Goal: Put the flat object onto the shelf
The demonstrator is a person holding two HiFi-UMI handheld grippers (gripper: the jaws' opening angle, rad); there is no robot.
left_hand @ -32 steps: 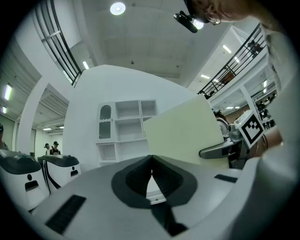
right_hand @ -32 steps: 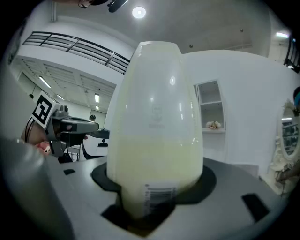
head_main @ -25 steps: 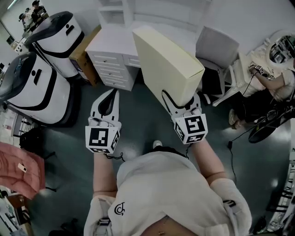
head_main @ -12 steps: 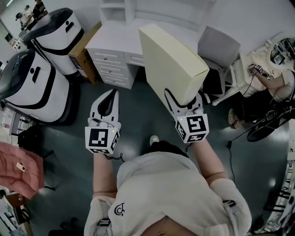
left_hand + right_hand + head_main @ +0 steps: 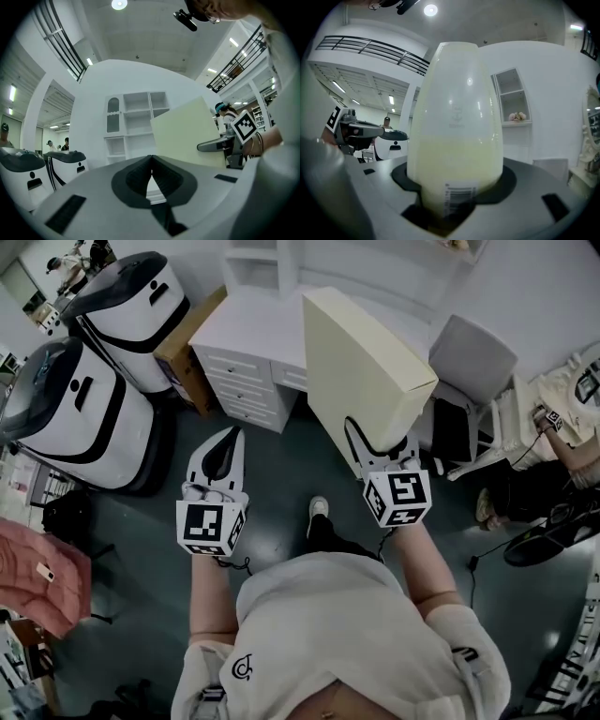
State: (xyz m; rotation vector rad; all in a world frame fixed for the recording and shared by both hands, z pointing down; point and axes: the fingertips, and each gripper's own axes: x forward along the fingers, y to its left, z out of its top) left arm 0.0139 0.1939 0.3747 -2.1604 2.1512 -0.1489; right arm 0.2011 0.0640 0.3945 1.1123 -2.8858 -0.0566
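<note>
A flat cream box (image 5: 361,367) stands on edge in my right gripper (image 5: 382,443), which is shut on its lower end. In the right gripper view the box (image 5: 457,126) fills the middle, with a barcode label near the jaws. The left gripper view also catches the box (image 5: 187,132) at the right, in front of the white shelf unit (image 5: 136,124). My left gripper (image 5: 221,448) is shut with nothing in it, held low to the left of the box. The shelf unit (image 5: 251,259) rises behind a white desk at the top of the head view.
A white desk with drawers (image 5: 248,371) stands ahead, with a cardboard box (image 5: 190,343) at its left. Two large white and black machines (image 5: 80,409) stand at the left. A grey chair (image 5: 469,362) is to the right, and a seated person (image 5: 572,399) beyond it. A wall shelf (image 5: 513,105) holds a small ornament.
The scene has slid down and right in the head view: desk and shelf unit are nearer. The box and right gripper stay raised together. The left gripper keeps its pose.
</note>
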